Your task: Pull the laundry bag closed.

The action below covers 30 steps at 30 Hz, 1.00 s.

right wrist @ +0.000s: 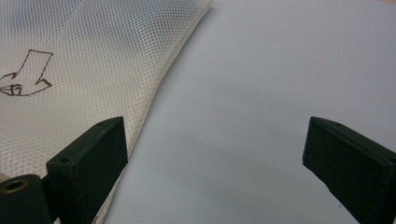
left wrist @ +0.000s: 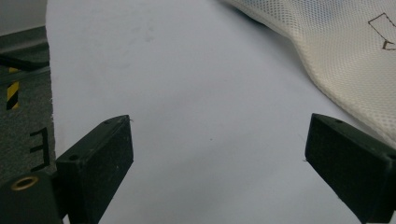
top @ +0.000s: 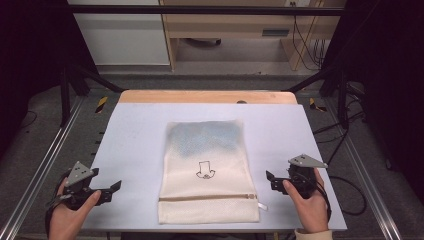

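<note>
Cream mesh bag [top: 207, 170] lies flat mid-tabletop [top: 135, 130], zipper end nearest the person. Left gripper [top: 111, 189] and right gripper [top: 272, 180] flank it, fingers wide apart, holding nothing, each hand low at the near edge, pointing inward.

A pale grey table [top: 135, 130] carries one cream mesh bag [top: 207, 170], lying flat at its middle.
</note>
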Motion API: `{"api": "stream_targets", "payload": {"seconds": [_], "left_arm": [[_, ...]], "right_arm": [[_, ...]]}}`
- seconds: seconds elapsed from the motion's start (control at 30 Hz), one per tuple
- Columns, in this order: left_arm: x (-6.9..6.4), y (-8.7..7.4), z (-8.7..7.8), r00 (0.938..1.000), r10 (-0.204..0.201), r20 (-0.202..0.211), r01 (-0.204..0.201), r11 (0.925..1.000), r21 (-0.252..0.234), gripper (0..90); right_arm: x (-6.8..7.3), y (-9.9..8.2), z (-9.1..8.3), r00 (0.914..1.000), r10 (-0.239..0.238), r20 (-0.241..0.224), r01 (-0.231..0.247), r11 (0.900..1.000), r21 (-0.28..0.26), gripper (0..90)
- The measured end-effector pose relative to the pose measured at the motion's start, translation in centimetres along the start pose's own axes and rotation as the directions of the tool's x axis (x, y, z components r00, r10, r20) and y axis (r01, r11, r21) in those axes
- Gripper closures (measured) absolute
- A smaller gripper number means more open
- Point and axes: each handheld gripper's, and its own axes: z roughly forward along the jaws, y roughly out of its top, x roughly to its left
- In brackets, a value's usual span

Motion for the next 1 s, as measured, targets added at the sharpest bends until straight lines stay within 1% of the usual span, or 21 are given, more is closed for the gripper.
{"api": "stream_targets", "payload": {"seconds": [0.03,0.07,0.1,0.13,0.17,0.2,0.23,0.3,0.37,0.4,0.43,0.5,0.53,0.57,0.63,0.67,0.77,0.83,0.87,0.97,1.0], "left_arm": [[0.2,-0.1,0.1,1.0000,-0.005,-0.002,0.005,1.0000,0.000,7.5],[0.4,-0.1,0.2,1.0000,-0.005,-0.005,0.005,1.0000,0.002,7.6],[0.6,-0.1,0.3,1.0000,-0.006,-0.008,0.006,1.0000,0.008,7.6],[0.8,-0.2,0.5,0.9999,-0.013,-0.007,0.013,0.9999,0.005,7.5],[1.0,-0.2,0.7,0.9998,-0.018,-0.008,0.018,0.9998,0.011,7.4],[1.2,-0.2,0.9,0.9998,-0.017,-0.013,0.017,0.9998,0.014,7.4],[1.4,-0.2,1.2,0.9995,-0.029,-0.015,0.029,0.9995,0.013,7.3],[1.6,-0.1,1.7,0.9994,-0.027,-0.020,0.028,0.9994,0.019,7.1],[1.7,0.0,2.2,0.9996,-0.013,-0.023,0.014,0.9995,0.029,6.5],[1.7,0.0,2.3,0.9996,-0.006,-0.026,0.007,0.9992,0.039,6.1],[1.8,0.1,2.6,0.9994,-0.006,-0.034,0.008,0.9994,0.033,6.1],[2.0,0.2,3.1,0.9993,0.001,-0.037,0.001,0.9991,0.042,6.0],[2.1,0.2,3.3,0.9992,-0.003,-0.040,0.005,0.9991,0.041,6.0],[2.2,0.2,3.5,0.9993,0.005,-0.038,-0.003,0.9985,0.055,5.9],[2.4,0.1,3.9,0.9994,0.004,-0.035,-0.002,0.9983,0.058,6.0],[2.5,0.1,4.0,0.9996,0.008,-0.025,-0.006,0.9979,0.064,6.5],[2.9,0.0,4.2,0.9994,0.024,-0.026,-0.022,0.9977,0.065,5.9],[3.0,0.0,4.4,0.9991,0.025,-0.033,-0.023,0.9978,0.062,5.5],[3.0,0.0,4.5,0.9990,0.027,-0.036,-0.025,0.9977,0.063,5.5],[2.8,-0.1,4.6,0.9976,0.040,-0.057,-0.036,0.9973,0.064,5.5],[2.8,-0.1,4.6,0.9976,0.036,-0.060,-0.032,0.9978,0.058,5.5]], "right_arm": [[-0.2,0.0,-0.1,0.9999,0.012,-0.004,-0.012,0.9999,0.000,7.0],[-0.4,-0.1,-0.1,0.9999,0.010,-0.002,-0.010,0.9999,-0.004,7.0],[-0.6,-0.1,-0.2,0.9998,0.020,0.004,-0.020,0.9998,-0.006,7.0],[-0.9,-0.2,-0.2,0.9999,0.015,0.008,-0.015,0.9998,-0.010,6.8],[-1.2,-0.2,-0.3,0.9995,0.030,0.011,-0.029,0.9995,-0.010,6.9],[-1.5,-0.3,-0.2,0.9992,0.033,0.024,-0.033,0.9994,-0.013,6.9],[-1.7,-0.3,-0.3,0.9989,0.038,0.028,-0.037,0.9992,-0.015,6.9],[-2.2,-0.5,-0.1,0.9979,0.037,0.053,-0.036,0.9992,-0.014,7.1],[-2.7,-0.7,0.0,0.9965,0.040,0.074,-0.040,0.9992,-0.002,7.3],[-3.0,-0.9,0.2,0.9957,0.045,0.080,-0.045,0.9990,0.002,7.3],[-3.2,-1.0,0.3,0.9950,0.049,0.086,-0.050,0.9987,0.007,7.6],[-3.8,-1.3,0.5,0.9927,0.060,0.105,-0.061,0.9981,0.012,7.8],[-4.2,-1.4,0.6,0.9928,0.064,0.101,-0.066,0.9976,0.021,7.6],[-4.3,-1.6,0.6,0.9919,0.077,0.101,-0.080,0.9965,0.027,7.6],[-4.7,-1.9,0.7,0.9908,0.085,0.105,-0.090,0.9950,0.043,7.2],[-4.8,-2.1,0.8,0.9906,0.086,0.106,-0.091,0.9948,0.045,7.2],[-5.2,-2.6,0.9,0.9899,0.105,0.095,-0.111,0.9921,0.058,7.2],[-5.3,-2.8,1.0,0.9897,0.108,0.094,-0.115,0.9914,0.063,7.3],[-5.3,-2.9,1.1,0.9892,0.114,0.092,-0.120,0.9912,0.057,7.2],[-5.2,-3.2,1.3,0.9902,0.108,0.088,-0.114,0.9912,0.067,6.9],[-5.1,-3.4,1.5,0.9915,0.101,0.082,-0.108,0.9911,0.078,7.0]]}}
